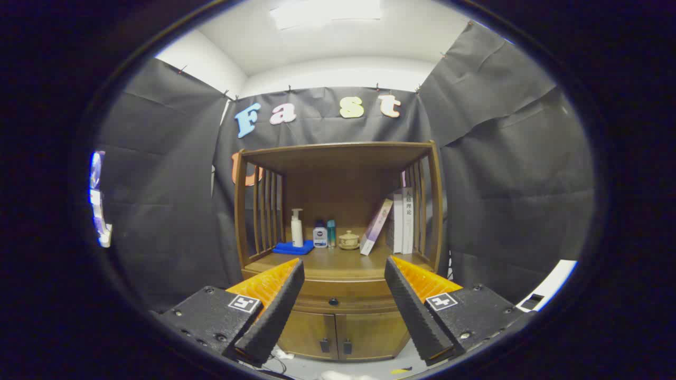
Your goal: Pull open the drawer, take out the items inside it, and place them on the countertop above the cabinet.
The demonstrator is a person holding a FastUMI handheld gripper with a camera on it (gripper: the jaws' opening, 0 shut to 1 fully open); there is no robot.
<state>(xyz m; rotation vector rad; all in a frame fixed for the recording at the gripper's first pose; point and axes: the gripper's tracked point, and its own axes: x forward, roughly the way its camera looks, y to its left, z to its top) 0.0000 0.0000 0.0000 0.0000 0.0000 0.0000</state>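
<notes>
with the drawer (338, 302) shut, the gripper (344, 269) hangs before the cabinet (338, 332), jaws spread wide, so next comes reaching the drawer knob (333, 302) to pull.

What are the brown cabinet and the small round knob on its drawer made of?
Brown cabinet: looks like wood with a satin varnish, going by faint grain and soft sheen. Small dark round drawer knob: too small to tell, maybe metal or plastic. Open gripper sits well short of it.
</notes>
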